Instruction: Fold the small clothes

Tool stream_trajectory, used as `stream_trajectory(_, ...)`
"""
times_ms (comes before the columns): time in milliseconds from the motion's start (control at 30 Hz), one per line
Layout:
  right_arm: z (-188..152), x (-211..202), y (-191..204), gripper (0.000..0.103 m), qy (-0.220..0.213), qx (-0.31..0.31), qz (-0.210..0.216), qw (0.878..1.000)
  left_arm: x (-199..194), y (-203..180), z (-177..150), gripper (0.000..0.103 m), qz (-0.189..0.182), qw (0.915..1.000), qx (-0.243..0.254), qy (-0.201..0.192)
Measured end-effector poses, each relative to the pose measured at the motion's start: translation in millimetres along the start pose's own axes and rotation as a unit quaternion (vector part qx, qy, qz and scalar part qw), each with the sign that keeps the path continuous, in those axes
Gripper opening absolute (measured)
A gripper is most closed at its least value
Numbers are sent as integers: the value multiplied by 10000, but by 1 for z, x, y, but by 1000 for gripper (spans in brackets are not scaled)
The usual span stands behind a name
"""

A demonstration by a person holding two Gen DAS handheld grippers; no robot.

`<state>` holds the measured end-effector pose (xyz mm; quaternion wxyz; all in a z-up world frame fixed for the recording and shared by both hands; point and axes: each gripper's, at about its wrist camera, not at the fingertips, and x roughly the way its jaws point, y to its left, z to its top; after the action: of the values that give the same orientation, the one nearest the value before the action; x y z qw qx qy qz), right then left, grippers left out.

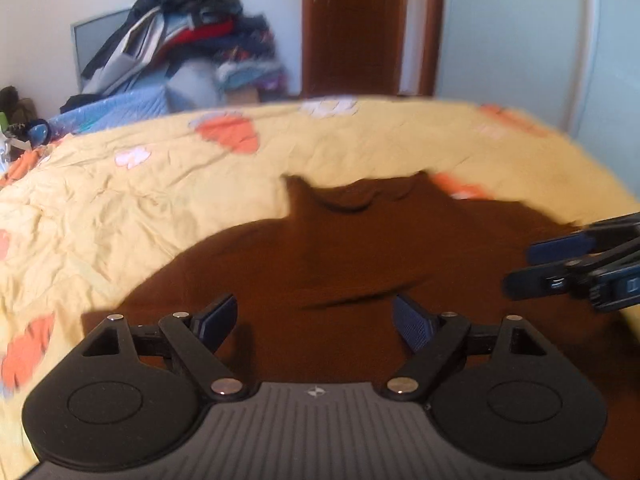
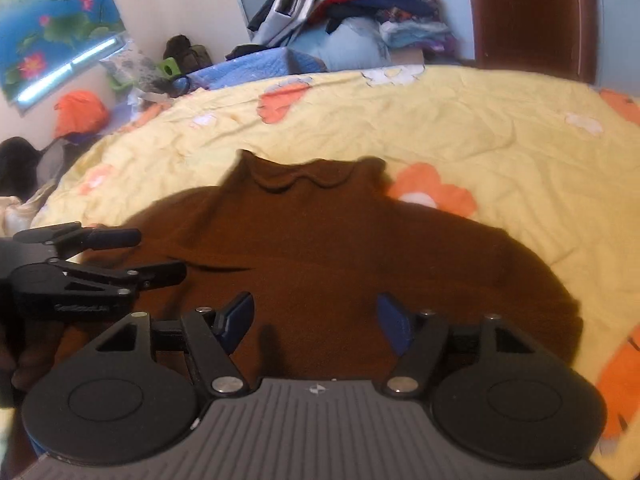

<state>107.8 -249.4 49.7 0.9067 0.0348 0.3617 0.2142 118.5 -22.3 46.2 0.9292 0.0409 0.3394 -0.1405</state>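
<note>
My left gripper [image 1: 314, 322] hangs with jaws spread wide and nothing between them over the brown sweater [image 2: 320, 248] lying flat on the yellow flowered bedspread [image 2: 500, 128], and my right gripper [image 2: 314, 320] gapes likewise empty beside it.

left gripper [image 1: 315, 320] and right gripper [image 2: 315, 320]: black linkage arms, silver pivot screws, blue ribbed pads, round black discs, grey grooved base.
</note>
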Motion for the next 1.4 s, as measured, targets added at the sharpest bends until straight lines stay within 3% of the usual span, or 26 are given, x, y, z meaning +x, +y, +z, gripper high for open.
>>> stream_trajectory(133, -30, -17, 21, 90, -128, -126, -74, 9998, -10, -16, -37, 86, 173, 9992, 131, 336)
stream_trajectory(167, -40, -12, 23, 92, -25, -176, -263, 9995, -8, -20, -46, 87, 267, 9987, 194, 380)
stream_trajectory(200, -51, -6, 24, 93, -1, -281, -470, 9985, -13, -24, -53, 89, 396, 9987, 262, 170)
stream_trajectory(267, -67, -7, 35, 94, -245, -856, -833, 9925, -20, -30, -52, 89, 565, 9973, 293, 353)
stream_trajectory(333, -70, -13, 47, 94, -108, -753, -1182, 9901, -36, -32, -53, 89, 483, 9976, 169, 475)
stream_trajectory(433, -86, -36, 61, 103, -232, -459, -1036, 9933, -55, -34, -70, 92, 255, 9971, -9, 710)
stream_trajectory(500, -103, -37, 64, 103, -151, -457, -1108, 9927, -55, -38, -83, 94, 342, 9959, 181, 819)
stream_trajectory(533, -111, -34, 62, 103, -138, -483, -1202, 9915, -60, -37, -88, 95, 386, 9970, 162, 655)
stream_trajectory(567, -119, -36, 64, 103, -347, -633, -1268, 9893, -62, -37, -89, 95, 446, 9965, 110, 693)
stream_trajectory(767, -117, -50, 56, 103, -359, 235, -1096, 9930, -72, -32, -94, 95, 461, 9947, -304, 872)
stream_trajectory(833, -127, -46, 59, 103, -550, 29, -1235, 9908, -71, -32, -101, 103, 583, 9948, -310, 773)
stream_trajectory(967, -130, -39, 71, 103, -514, -315, -1545, 9861, -77, -33, -124, 103, 582, 9980, -218, 65)
stream_trajectory(1400, -134, -41, 72, 103, -590, -255, -1532, 9861, -80, -30, -121, 103, 556, 9981, -247, 60)
